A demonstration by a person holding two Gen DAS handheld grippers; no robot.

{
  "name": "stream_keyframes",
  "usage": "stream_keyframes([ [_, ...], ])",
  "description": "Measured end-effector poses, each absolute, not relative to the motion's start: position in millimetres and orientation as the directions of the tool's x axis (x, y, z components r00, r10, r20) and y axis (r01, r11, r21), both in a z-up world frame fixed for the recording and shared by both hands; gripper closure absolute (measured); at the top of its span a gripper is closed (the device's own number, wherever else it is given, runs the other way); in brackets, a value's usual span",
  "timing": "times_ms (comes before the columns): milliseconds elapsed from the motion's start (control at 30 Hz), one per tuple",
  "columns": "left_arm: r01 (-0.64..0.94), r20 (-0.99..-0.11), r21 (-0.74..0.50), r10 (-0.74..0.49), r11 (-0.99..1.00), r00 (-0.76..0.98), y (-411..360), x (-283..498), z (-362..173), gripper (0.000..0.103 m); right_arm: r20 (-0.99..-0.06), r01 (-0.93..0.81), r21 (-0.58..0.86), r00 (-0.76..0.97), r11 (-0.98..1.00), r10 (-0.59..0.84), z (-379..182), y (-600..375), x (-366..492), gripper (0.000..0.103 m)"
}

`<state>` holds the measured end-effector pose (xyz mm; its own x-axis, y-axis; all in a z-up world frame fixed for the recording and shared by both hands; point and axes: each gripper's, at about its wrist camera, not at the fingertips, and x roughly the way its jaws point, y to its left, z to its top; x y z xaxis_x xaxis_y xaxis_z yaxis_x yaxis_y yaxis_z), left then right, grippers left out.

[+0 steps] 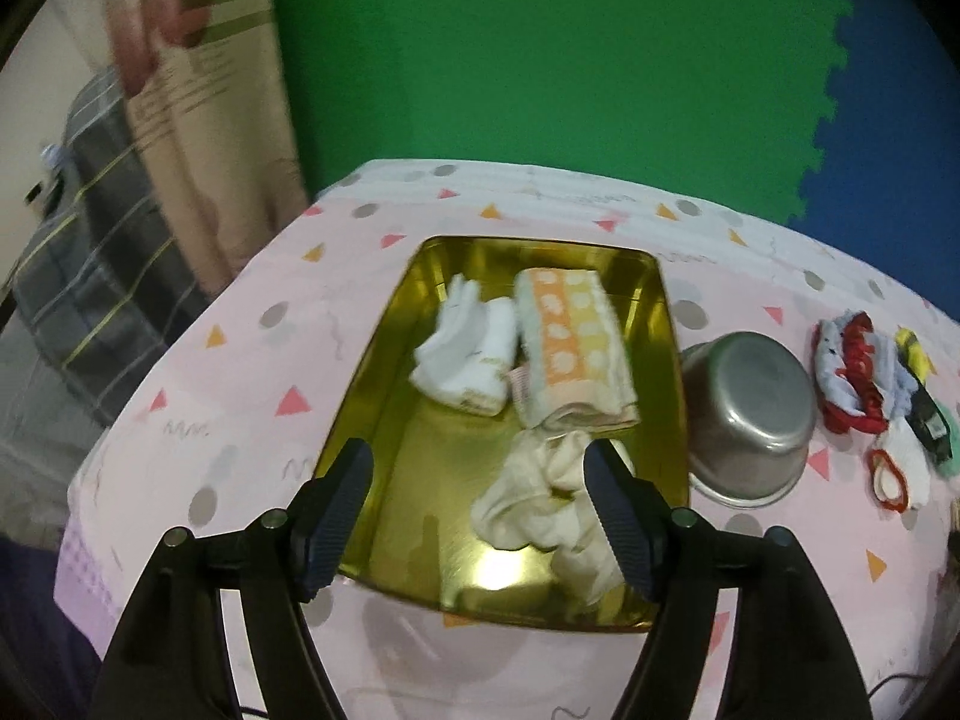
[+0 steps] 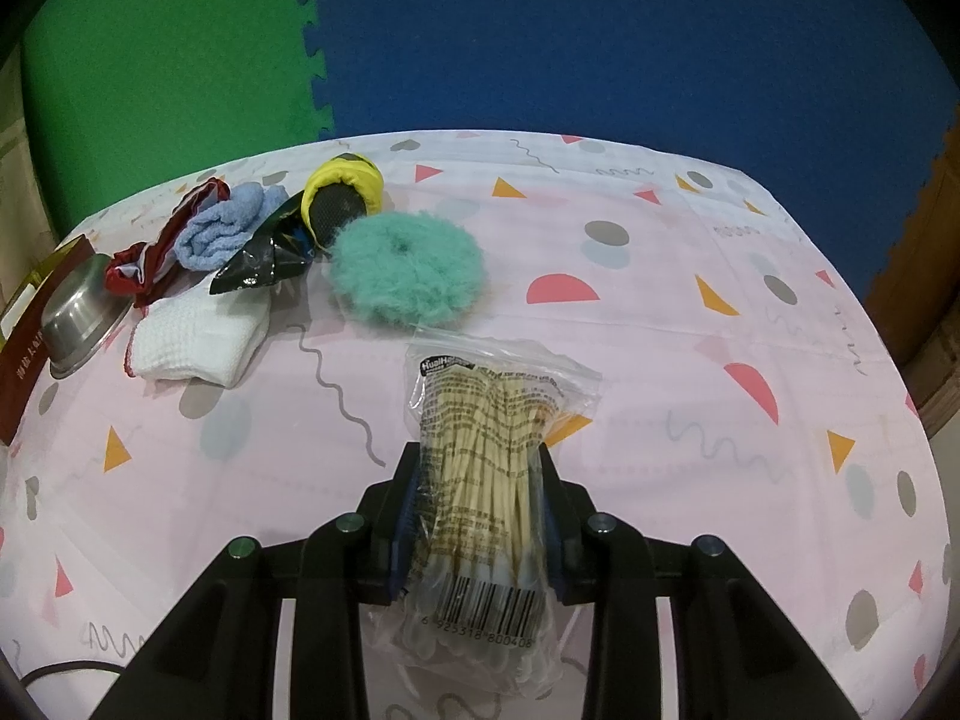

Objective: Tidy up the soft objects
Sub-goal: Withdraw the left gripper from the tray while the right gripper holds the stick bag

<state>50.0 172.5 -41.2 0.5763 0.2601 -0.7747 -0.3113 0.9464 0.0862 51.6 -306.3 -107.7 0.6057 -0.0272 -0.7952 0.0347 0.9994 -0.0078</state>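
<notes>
Three folded cloths (image 1: 543,396) lie in the gold tray (image 1: 384,384), and my left gripper (image 1: 477,474) hovers over it, spread wide and empty. My right gripper (image 2: 480,480) pinches a bag of cotton swabs (image 2: 486,480) above the table (image 2: 720,312).

The cream cloth (image 1: 540,510) is partly hidden behind a claw finger (image 1: 624,528) (left view, motion-blurred); the red box (image 2: 27,330) is cut off at the edge.

Your left wrist view: close, steeply down, over gold metal tray (image 1: 384,372). Right: likewise, pink patterned table (image 2: 660,360). Shared: upturned steel bowl (image 1: 750,414).
</notes>
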Motion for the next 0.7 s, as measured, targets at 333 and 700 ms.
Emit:
stream_keyframes([
  [333,-0.376,-0.758,0.089,0.307,0.923,0.576,193,29,-45,0.032,-0.802,0.012,0.02,0.597,1.0,0.009,-99,-282,34,0.077],
  [700,-0.404,-0.75,0.073,0.317,0.912,0.581,210,20,-43,0.031,-0.802,-0.142,0.068,0.581,0.987,0.139,-79,-209,27,0.077],
])
